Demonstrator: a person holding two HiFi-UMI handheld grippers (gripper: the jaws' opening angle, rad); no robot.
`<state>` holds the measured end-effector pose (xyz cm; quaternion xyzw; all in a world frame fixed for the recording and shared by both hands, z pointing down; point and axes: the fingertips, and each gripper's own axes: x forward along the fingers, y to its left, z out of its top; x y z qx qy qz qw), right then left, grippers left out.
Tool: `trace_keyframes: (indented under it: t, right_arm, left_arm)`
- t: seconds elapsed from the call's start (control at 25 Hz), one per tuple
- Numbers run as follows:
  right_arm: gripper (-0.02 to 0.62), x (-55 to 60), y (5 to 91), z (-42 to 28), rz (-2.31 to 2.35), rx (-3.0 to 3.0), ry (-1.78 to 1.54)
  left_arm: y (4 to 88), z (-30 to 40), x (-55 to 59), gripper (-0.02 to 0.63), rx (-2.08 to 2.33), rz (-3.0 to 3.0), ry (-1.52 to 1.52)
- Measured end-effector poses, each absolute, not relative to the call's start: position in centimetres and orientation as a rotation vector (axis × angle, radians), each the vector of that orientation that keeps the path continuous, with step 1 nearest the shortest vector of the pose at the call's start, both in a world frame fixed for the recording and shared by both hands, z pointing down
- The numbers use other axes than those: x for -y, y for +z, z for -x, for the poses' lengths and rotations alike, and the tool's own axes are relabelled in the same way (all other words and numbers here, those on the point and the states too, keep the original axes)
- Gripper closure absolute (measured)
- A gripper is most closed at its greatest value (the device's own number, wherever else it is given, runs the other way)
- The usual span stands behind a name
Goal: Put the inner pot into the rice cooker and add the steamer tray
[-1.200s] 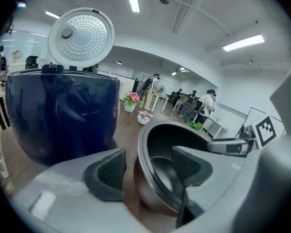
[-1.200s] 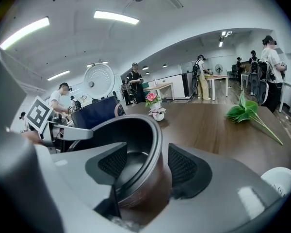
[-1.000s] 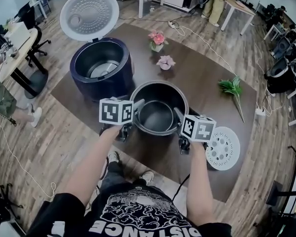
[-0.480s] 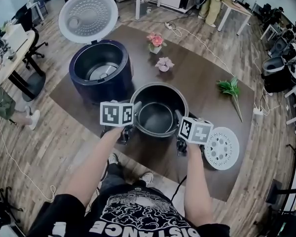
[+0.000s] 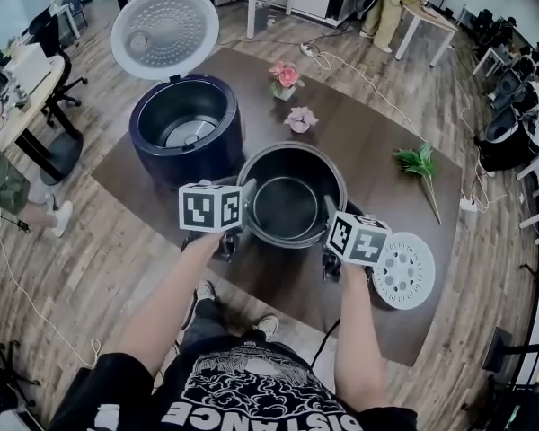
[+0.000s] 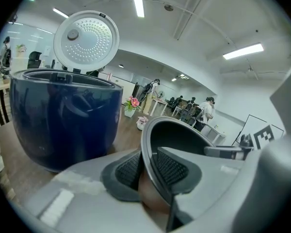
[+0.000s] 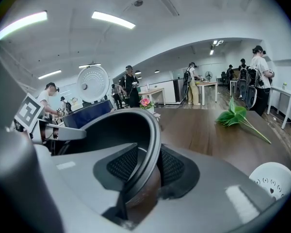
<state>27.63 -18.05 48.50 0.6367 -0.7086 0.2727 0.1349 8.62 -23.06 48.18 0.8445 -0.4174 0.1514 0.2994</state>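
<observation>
The dark metal inner pot (image 5: 292, 148) stands on the brown table, just in front of the open navy rice cooker (image 5: 187, 164). My left gripper (image 5: 249, 190) bites the pot's left rim. Its jaws are closing, with the rim (image 6: 148, 130) between the ribbed pads, and the gripper (image 6: 146, 166) grips there. My right gripper (image 5: 328, 207) holds the right rim the same way. Its jaws are closing around the rim (image 7: 153, 130), which the gripper (image 7: 144, 166) pinches. The white perforated steamer tray (image 5: 404, 270) lies flat to the right.
The cooker's lid (image 5: 164, 32) stands raised behind its body. A pink flower pot (image 5: 286, 74), a smaller flower (image 5: 301, 115) and a green sprig (image 5: 420, 160) lie further back on the table. The table's front edge runs close under my hands. Desks, chairs and people surround the table.
Both grippers stay at the pot's rim on either side. The pot, cooker and tray have not visibly moved.
</observation>
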Motion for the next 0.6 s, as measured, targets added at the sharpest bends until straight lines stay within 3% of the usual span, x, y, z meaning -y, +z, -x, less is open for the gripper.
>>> trace_keyframes:
  t: [0.6]
  right_arm:
    - [0.489, 19.8, 41.8, -27.5, -1.972, 2.117, 0.629]
  left_arm:
    - [41.6, -8.4, 25.1, 0.506, 1.074, -2.366, 0.3]
